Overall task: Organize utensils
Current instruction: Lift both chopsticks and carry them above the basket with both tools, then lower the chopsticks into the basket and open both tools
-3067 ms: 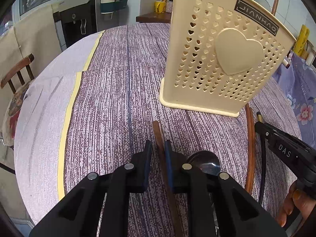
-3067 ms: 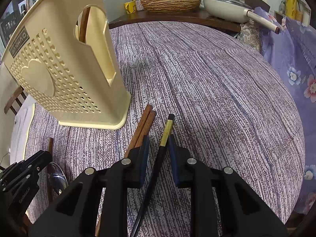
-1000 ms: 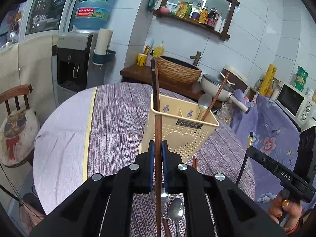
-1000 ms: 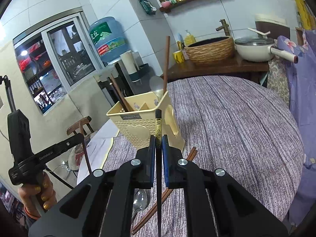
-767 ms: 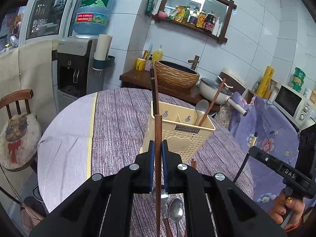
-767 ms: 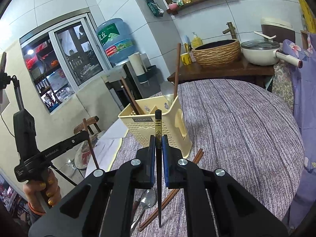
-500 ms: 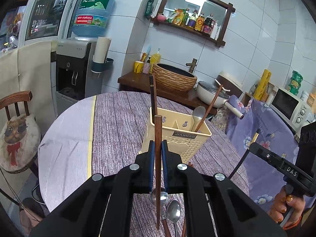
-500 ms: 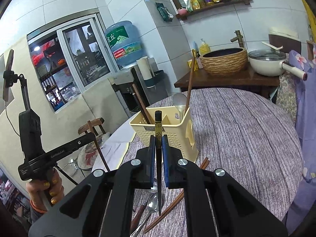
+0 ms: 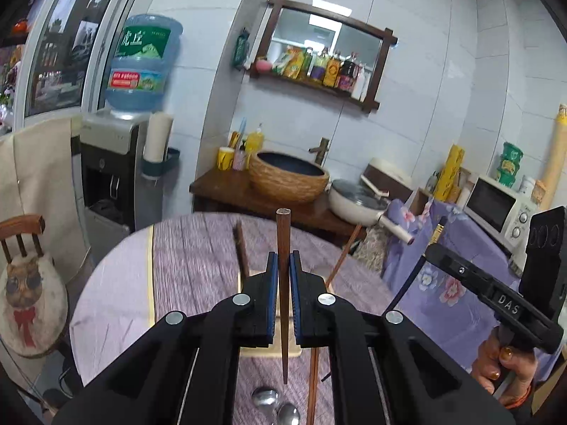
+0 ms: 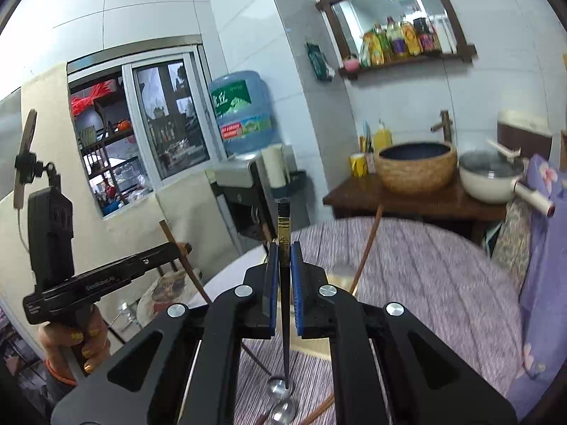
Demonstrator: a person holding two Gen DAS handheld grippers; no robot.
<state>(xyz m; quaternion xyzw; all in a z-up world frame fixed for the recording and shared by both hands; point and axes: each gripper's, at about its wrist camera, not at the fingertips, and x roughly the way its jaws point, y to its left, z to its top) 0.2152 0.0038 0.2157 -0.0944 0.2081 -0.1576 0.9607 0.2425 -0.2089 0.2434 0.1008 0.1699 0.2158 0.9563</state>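
Both hands have risen above the table [image 9: 184, 265], left gripper [image 9: 283, 265] pinching a brown chopstick [image 9: 282, 244] upright, right gripper [image 10: 283, 258] clamped on a black chopstick [image 10: 283, 226]

Both wrist views face sink counter [image 9: 248, 191], above table [image 10: 425, 265].

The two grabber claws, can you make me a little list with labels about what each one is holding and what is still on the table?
left gripper: shut on a brown wooden chopstick, held upright
right gripper: shut on a black chopstick with a gold band, held upright
cream plastic utensil holder: on the table, mostly hidden behind the grippers
still on the purple striped tablecloth: two metal spoons and another brown chopstick
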